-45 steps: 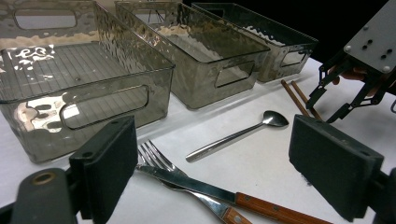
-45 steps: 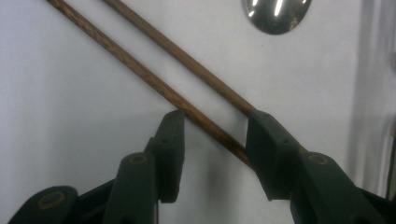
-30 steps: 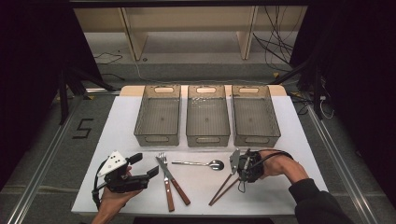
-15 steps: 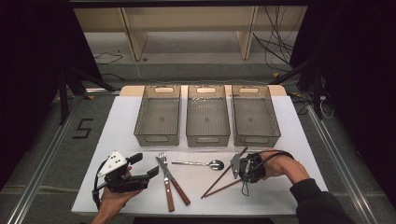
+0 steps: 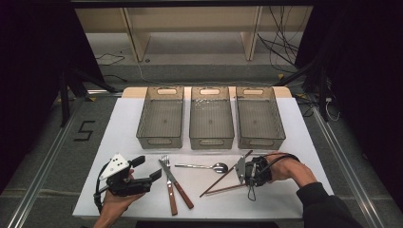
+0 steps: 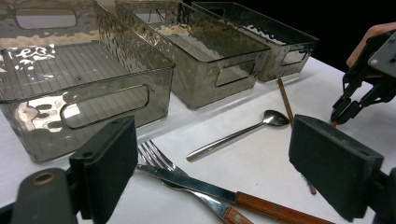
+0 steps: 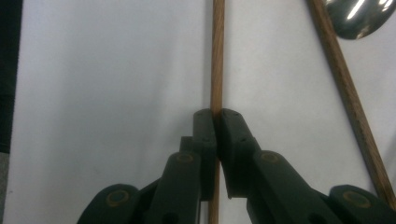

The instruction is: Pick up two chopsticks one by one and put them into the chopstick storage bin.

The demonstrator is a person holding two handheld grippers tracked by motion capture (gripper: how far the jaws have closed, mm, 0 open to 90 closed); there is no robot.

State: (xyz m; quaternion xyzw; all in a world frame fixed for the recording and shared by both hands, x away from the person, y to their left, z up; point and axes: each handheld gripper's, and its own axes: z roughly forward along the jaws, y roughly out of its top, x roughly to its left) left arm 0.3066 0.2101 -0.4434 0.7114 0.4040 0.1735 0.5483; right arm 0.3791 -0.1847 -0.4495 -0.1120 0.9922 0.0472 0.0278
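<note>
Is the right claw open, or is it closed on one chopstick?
Closed on one. In the right gripper view the right claw pinches a chopstick between its jaws; the second chopstick lies free beside it.

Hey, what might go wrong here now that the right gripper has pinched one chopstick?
The right gripper fingers grip the thin chopstick only at their tips, so it may pivot or slip when lifted. The second chopstick and the spoon lie close by; a swinging end might knock them.
</note>
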